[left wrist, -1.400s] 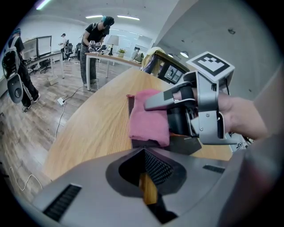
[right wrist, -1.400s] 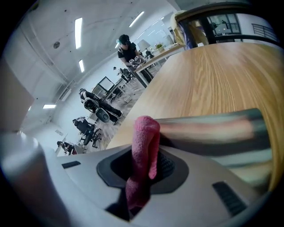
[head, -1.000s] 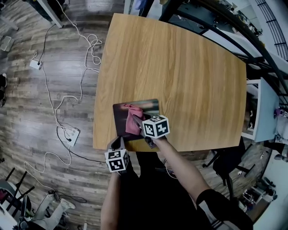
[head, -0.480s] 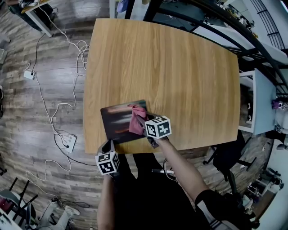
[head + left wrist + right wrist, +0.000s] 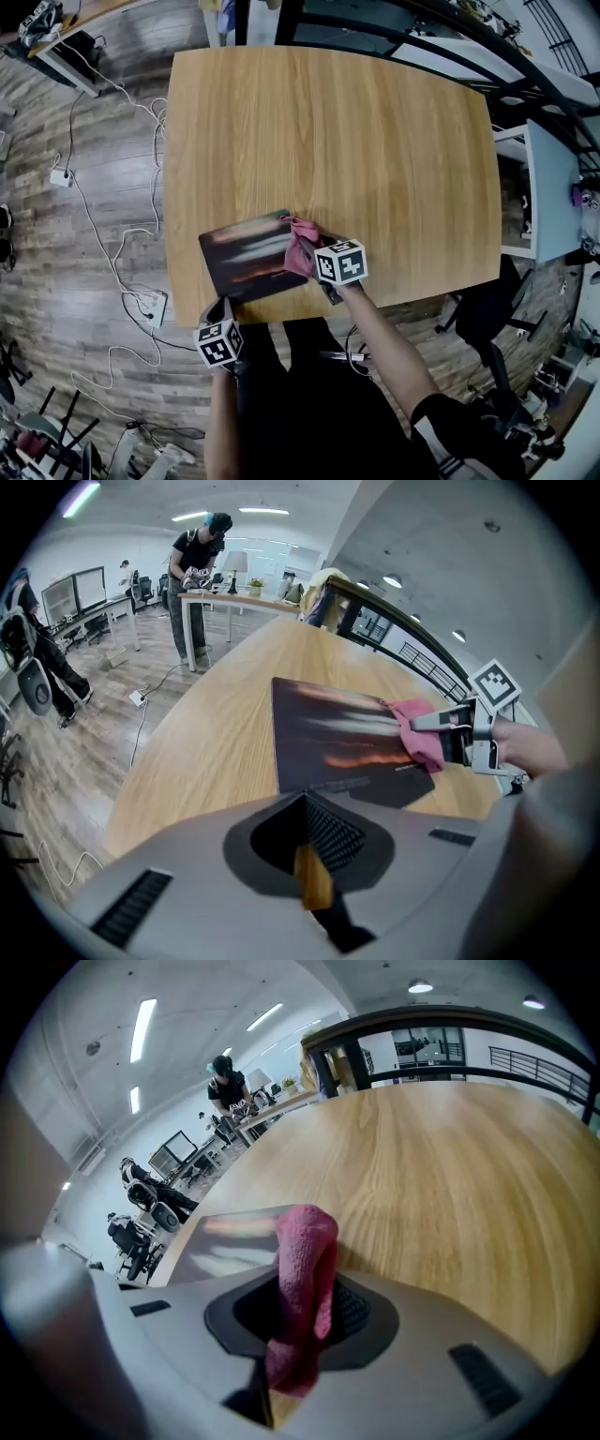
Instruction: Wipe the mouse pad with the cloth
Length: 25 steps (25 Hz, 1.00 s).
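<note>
Left gripper (image 5: 223,311), jaws closed on nothing, hangs just off the near edge of the surface (image 5: 375,141) below the mouse pad (image 5: 246,267), whose long axis runs left-right; right gripper (image 5: 314,262), jaws clamped on the pink cloth (image 5: 300,248), stands at the pad's right end, so a wiping stroke would probably run leftward.
</note>
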Tool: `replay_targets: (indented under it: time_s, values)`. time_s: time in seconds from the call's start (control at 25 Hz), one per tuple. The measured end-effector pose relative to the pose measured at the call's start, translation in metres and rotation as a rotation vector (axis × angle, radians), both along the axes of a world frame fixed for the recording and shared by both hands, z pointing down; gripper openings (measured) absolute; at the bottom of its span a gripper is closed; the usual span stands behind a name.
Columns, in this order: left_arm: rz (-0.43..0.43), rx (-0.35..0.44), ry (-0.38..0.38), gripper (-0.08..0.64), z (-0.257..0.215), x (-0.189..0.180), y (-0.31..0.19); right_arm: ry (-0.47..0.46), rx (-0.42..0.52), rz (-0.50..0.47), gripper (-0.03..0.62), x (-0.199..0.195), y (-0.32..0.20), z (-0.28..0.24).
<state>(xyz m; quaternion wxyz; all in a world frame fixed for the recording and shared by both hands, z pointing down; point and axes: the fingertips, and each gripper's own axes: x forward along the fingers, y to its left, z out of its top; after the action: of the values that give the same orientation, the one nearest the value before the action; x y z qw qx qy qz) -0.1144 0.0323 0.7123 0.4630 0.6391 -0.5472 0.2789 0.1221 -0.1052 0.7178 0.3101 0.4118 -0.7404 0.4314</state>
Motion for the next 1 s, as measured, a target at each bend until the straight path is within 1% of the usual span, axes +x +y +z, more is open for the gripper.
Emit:
replay_targets:
  time_s: [0.16, 0.28, 0.36, 0.4, 0.48, 0.6, 0.68, 0.76, 0.88, 1.0]
  values:
    - [0.010, -0.009, -0.001, 0.023, 0.001, 0.000, 0.001, 0.035, 0.011, 0.027, 0.091, 0.018, 0.000, 0.001]
    - [0.000, -0.032, 0.048, 0.023, 0.002, 0.002, 0.002, 0.038, 0.017, 0.078, 0.089, 0.031, 0.000, -0.001]
    - [-0.013, -0.051, 0.091, 0.023, 0.000, 0.003, 0.002, 0.011, 0.017, 0.113, 0.090, 0.037, 0.001, -0.007]
    - [-0.020, -0.048, 0.104, 0.023, -0.004, 0.001, -0.001, -0.007, 0.018, 0.128, 0.090, 0.039, 0.002, -0.011]
    - [-0.035, -0.018, 0.112, 0.023, -0.013, -0.008, -0.012, -0.038, 0.027, 0.154, 0.091, 0.041, 0.003, -0.022]
    - [-0.037, 0.030, 0.111, 0.023, -0.022, -0.024, -0.041, -0.052, 0.055, 0.166, 0.091, 0.040, 0.006, -0.039]
    - [-0.014, 0.047, 0.116, 0.023, -0.024, -0.029, -0.064, -0.052, 0.072, 0.161, 0.091, 0.036, 0.010, -0.047]
    - [0.029, 0.048, 0.126, 0.023, -0.022, -0.029, -0.085, -0.058, 0.084, 0.160, 0.090, 0.030, 0.014, -0.054]
    - [0.091, 0.019, 0.177, 0.023, -0.012, -0.021, -0.106, -0.072, 0.090, 0.171, 0.091, 0.019, 0.021, -0.058]
    - [0.145, -0.021, 0.205, 0.023, 0.002, -0.016, -0.116, -0.091, 0.084, 0.170, 0.091, 0.006, 0.031, -0.061]
